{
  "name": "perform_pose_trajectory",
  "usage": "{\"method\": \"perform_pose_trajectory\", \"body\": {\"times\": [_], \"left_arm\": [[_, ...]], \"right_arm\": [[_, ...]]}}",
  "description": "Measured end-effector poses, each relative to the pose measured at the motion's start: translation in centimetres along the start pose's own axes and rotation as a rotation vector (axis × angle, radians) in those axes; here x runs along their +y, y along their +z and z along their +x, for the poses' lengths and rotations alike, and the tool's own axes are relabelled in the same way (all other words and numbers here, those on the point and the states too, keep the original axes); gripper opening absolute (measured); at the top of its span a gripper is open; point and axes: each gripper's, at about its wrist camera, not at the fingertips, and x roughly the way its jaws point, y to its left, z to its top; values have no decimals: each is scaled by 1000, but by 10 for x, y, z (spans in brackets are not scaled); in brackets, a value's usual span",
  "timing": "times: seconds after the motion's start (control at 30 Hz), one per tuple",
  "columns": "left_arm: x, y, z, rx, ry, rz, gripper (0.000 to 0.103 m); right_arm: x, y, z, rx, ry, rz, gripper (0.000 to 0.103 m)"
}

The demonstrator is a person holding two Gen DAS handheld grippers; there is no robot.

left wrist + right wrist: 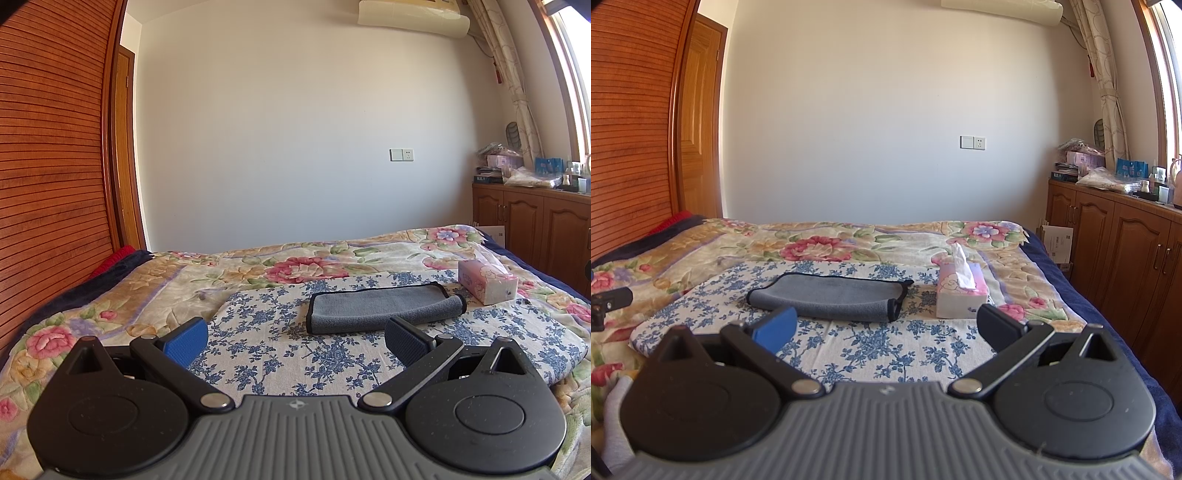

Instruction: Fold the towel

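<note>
A grey towel with black trim [380, 308] lies folded over on a blue-flowered white cloth [280, 354] on the bed. It also shows in the right wrist view [831, 299], with its fold along the near edge. My left gripper [295, 341] is open and empty, held just short of the towel's near edge. My right gripper [886, 328] is open and empty, also just short of the towel, toward its right end. Part of the left gripper [609, 301] shows at the left edge of the right wrist view.
A pink tissue box [962, 295] stands on the cloth right of the towel, also in the left wrist view [487, 282]. A floral quilt [110, 295] covers the bed. A wooden slatted wardrobe [48, 147] is at left, wooden cabinets [1115, 243] at right.
</note>
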Motion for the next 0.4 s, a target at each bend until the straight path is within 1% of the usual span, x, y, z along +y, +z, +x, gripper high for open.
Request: {"method": "perform_pose_trajectory", "body": {"times": [0.4], "left_arm": [[0, 0, 0, 0, 0, 0, 103]], "right_arm": [[0, 0, 0, 0, -1, 0, 103]]}}
